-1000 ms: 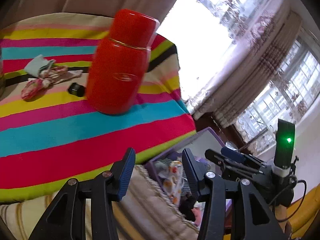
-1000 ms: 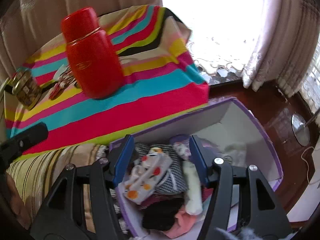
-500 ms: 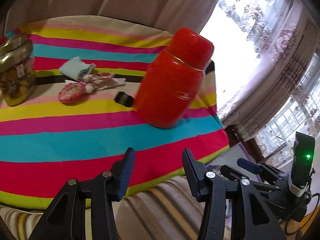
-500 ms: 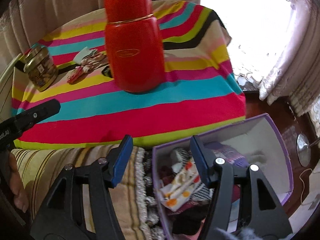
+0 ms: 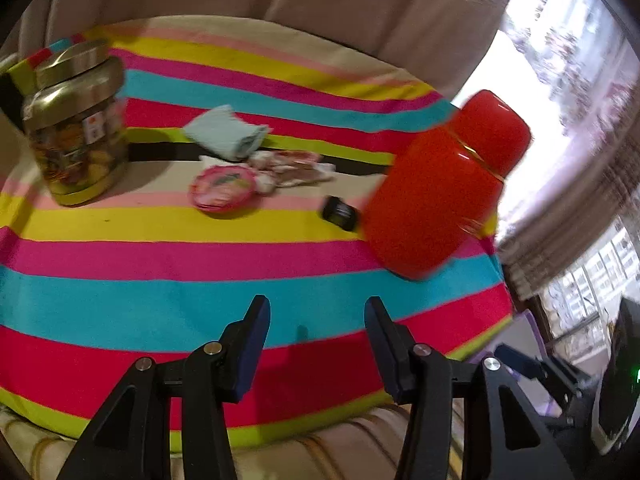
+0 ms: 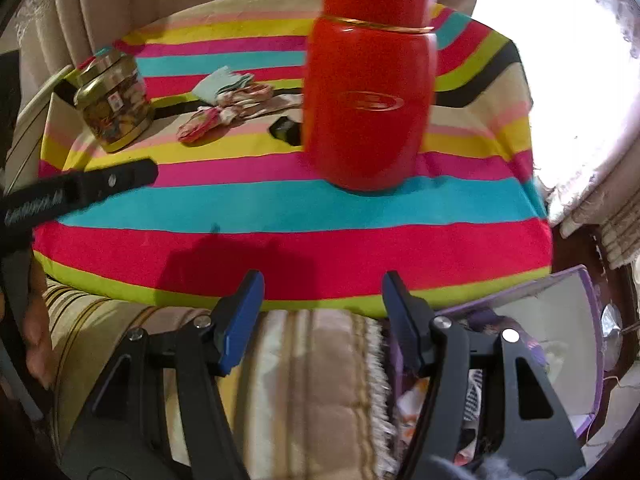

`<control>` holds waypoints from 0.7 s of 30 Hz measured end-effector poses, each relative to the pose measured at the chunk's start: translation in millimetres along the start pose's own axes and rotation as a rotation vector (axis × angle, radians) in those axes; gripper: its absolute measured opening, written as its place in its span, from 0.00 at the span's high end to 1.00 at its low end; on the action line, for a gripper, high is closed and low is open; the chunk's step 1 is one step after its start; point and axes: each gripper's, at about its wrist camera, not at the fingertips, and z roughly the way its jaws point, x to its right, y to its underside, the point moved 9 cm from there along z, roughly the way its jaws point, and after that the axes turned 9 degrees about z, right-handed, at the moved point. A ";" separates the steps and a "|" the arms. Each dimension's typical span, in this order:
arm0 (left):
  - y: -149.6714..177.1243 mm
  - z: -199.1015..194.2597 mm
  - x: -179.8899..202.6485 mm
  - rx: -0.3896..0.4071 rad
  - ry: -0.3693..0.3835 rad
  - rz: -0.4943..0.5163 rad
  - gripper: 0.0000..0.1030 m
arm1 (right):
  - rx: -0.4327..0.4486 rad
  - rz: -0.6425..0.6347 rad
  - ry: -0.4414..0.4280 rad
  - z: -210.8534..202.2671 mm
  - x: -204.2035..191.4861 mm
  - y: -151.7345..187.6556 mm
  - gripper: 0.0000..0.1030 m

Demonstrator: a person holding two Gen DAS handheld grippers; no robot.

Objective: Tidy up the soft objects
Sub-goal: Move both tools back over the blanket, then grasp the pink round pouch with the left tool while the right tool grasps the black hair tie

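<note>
While tongs (image 5: 316, 340) gape, socks (image 5: 256, 168) beyond

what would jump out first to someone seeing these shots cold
The big red flask standing upright on the bright striped cloth grabs the eye first. Left of it lie a small heap of soft items and a gold-lidded jar. Both grippers, left and right, are open and empty near the cloth's front edge, and a purple box of fabrics sits below at the right.

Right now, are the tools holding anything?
No. The left tool and right tool are both open and empty, above the striped cloth.
</note>
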 end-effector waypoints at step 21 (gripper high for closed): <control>-62.2 95.4 -88.6 -0.071 -0.019 -0.076 0.28 | 0.010 -0.093 -0.007 43.1 -58.3 -12.9 0.35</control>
